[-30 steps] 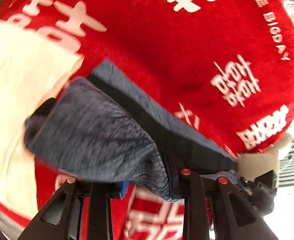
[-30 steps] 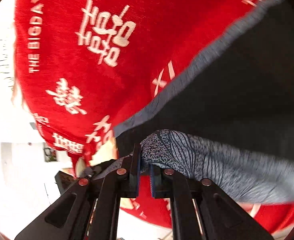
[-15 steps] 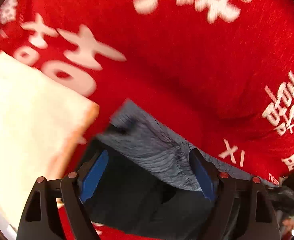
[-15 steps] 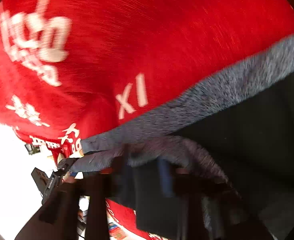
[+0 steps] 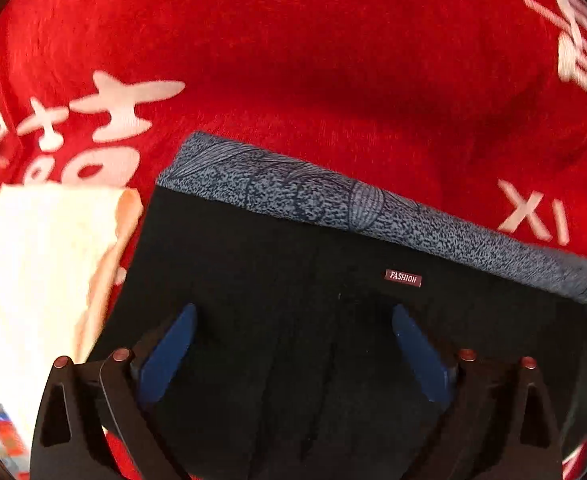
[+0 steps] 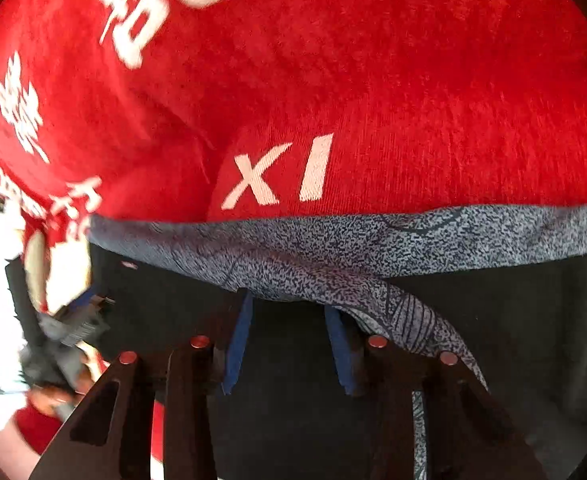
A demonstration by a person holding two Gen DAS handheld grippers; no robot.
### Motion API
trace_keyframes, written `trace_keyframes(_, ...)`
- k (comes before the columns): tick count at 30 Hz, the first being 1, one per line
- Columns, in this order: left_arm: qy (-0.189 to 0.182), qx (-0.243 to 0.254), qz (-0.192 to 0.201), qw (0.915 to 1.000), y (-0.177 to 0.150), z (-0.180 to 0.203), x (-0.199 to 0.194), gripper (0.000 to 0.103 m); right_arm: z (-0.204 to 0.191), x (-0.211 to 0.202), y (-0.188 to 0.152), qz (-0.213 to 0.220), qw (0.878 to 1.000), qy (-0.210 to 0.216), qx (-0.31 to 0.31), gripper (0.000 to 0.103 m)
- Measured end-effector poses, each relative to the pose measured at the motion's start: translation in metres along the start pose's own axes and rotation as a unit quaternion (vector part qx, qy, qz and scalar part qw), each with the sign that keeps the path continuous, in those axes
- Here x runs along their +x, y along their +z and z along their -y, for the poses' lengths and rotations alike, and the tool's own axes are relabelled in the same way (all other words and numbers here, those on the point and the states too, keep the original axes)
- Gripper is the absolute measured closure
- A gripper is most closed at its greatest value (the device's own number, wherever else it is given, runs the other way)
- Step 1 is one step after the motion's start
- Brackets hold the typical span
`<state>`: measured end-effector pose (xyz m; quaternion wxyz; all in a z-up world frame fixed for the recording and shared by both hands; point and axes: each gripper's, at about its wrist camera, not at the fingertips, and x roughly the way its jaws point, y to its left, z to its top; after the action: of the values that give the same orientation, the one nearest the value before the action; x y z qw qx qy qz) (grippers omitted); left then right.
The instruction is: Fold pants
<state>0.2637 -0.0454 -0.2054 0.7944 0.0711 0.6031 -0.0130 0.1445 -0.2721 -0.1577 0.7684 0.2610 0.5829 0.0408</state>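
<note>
The black pants (image 5: 293, 280) with a grey patterned band (image 5: 333, 200) and a small FASHION label (image 5: 403, 278) lie folded on the red cloth. My left gripper (image 5: 291, 316) is open wide and empty just above the black fabric. In the right wrist view the pants (image 6: 493, 320) lie under the grey band (image 6: 333, 248). My right gripper (image 6: 287, 312) is open with its jaws partly apart; a grey flap lies over its right finger (image 6: 339, 344), not pinched.
A red cloth with white characters (image 5: 333, 60) covers the surface and shows in the right wrist view (image 6: 373, 80). A folded cream cloth (image 5: 33, 272) lies left of the pants. The other gripper and a hand (image 6: 61, 340) show at the left.
Both grippers were shut on the grey band and carried it over. They have lowered it onto the pants and opened, the left wide, the right partly.
</note>
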Motion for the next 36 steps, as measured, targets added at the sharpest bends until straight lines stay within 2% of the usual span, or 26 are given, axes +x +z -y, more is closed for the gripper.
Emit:
trace_keyframes(3,-0.013,0.016,-0.015,0.9997,-0.002,0.007,-0.016,0.006,0.008,-0.034,-0.012,0.029,0.999,0.026,0.008,0.059)
trace_keyframes(6,-0.038,0.046,-0.013,0.9981,-0.013,0.029,-0.042,0.006,0.031,-0.072,-0.038,0.057,0.998,0.025,0.03,0.044)
trace_keyframes(8,-0.061,0.067,-0.017,0.9958,-0.023,0.053,-0.057,0.006,0.05,-0.091,-0.059,0.06,0.996,0.028,0.055,0.044)
trace_keyframes(10,-0.1,0.085,-0.029,0.991,-0.035,0.083,-0.07,0.006,0.071,-0.11,-0.079,0.066,0.994,0.022,0.078,0.044)
trace_keyframes(11,-0.123,0.091,-0.036,0.9876,-0.042,0.099,-0.076,0.006,0.085,-0.122,-0.092,0.069,0.993,0.018,0.093,0.044)
trace_keyframes(13,-0.185,0.108,-0.052,0.9755,-0.056,0.137,-0.088,0.006,0.108,-0.142,-0.112,0.076,0.99,0.006,0.116,0.044)
trace_keyframes(18,-0.269,0.149,-0.087,0.9477,-0.076,0.22,-0.096,0.006,0.162,-0.184,-0.178,0.097,0.976,-0.033,0.193,0.044)
trace_keyframes(21,-0.279,0.165,-0.098,0.9408,-0.083,0.25,-0.091,0.006,0.191,-0.204,-0.223,0.11,0.962,-0.062,0.241,0.044)
trace_keyframes(28,-0.268,0.167,-0.102,0.9432,-0.087,0.263,-0.072,0.006,0.237,-0.214,-0.317,0.147,0.923,-0.091,0.344,0.044)
trace_keyframes(31,-0.27,0.174,-0.095,0.9422,-0.089,0.263,-0.076,0.006,0.244,-0.203,-0.341,0.149,0.919,-0.101,0.35,0.044)
trace_keyframes(34,-0.272,0.177,-0.096,0.9412,-0.089,0.263,-0.075,0.006,0.253,-0.191,-0.355,0.146,0.918,-0.09,0.358,0.044)
trace_keyframes(36,-0.273,0.18,-0.094,0.9404,-0.089,0.266,-0.075,0.006,0.257,-0.192,-0.361,0.159,0.917,-0.072,0.359,0.044)
